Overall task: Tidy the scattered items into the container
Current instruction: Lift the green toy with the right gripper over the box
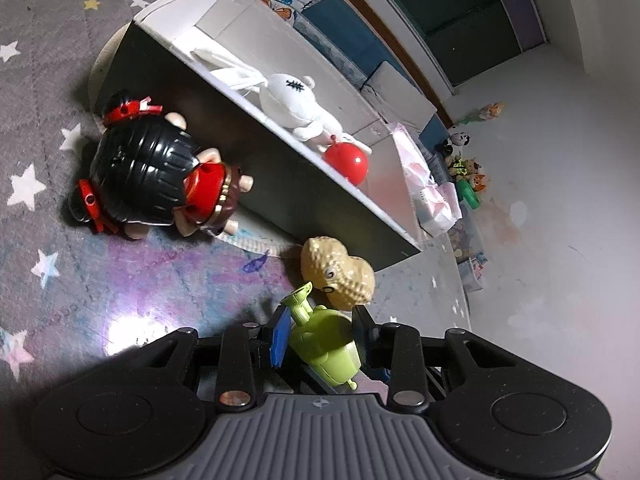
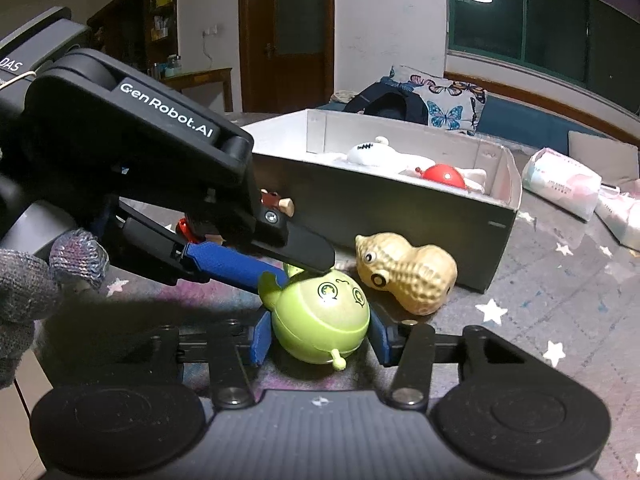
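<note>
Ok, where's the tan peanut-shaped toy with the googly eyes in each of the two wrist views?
Left wrist view: the tan peanut-shaped toy lies right of centre on the star rug, just beyond the green round toy.
Right wrist view: it lies right of centre, just beyond and right of the green toy.
Shared landmark: the dark-sided open box directly behind it, holding a red ball.

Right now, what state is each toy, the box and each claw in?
Green toy: on the rug, gripped by both claws.
Left claw: shut on the green toy.
Right claw: shut on the green toy's sides.
Peanut toy: lying on its side beside the box, untouched.
Doll: lying on the rug against the box wall.
Box: open-topped, holding a white plush and red ball.
</note>
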`<state>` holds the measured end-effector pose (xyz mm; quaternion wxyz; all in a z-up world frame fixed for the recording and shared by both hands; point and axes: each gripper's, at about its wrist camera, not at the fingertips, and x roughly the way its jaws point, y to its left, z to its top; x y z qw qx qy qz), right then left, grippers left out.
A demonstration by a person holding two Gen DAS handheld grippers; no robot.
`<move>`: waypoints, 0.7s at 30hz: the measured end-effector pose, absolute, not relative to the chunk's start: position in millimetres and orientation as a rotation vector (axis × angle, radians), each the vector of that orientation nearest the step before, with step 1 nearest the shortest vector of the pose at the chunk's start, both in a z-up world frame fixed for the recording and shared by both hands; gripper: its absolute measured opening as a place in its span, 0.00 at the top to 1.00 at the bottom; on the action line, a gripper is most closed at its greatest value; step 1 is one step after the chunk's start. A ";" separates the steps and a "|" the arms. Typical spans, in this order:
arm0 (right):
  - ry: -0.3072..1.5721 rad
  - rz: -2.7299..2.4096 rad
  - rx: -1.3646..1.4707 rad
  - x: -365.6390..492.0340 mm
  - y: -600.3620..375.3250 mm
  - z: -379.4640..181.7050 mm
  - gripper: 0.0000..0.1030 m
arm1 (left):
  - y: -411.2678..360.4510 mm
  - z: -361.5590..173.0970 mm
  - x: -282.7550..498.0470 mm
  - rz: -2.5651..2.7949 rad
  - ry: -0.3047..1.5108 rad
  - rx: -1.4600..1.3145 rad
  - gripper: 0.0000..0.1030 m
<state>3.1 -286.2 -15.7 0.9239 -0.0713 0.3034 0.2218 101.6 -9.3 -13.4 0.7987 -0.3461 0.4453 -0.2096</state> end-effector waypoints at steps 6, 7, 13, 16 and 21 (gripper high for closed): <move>0.595 0.450 -0.150 5.5 -289.9 7.1 0.52 | -11.6 6.9 102.5 -0.481 0.912 -0.742 0.65; 0.589 0.449 -0.147 7.4 -290.9 12.1 0.52 | -11.8 11.2 104.1 -0.488 0.903 -0.745 0.65; 0.555 0.452 -0.143 34.9 -294.1 41.5 0.52 | -14.4 39.3 126.4 -0.509 0.843 -0.738 0.65; 0.551 0.459 -0.155 55.7 -294.3 52.1 0.52 | -13.3 47.7 144.8 -0.506 0.826 -0.749 0.65; 0.615 0.488 -0.145 103.5 -290.5 59.6 0.52 | -8.4 44.9 181.6 -0.483 0.842 -0.787 0.65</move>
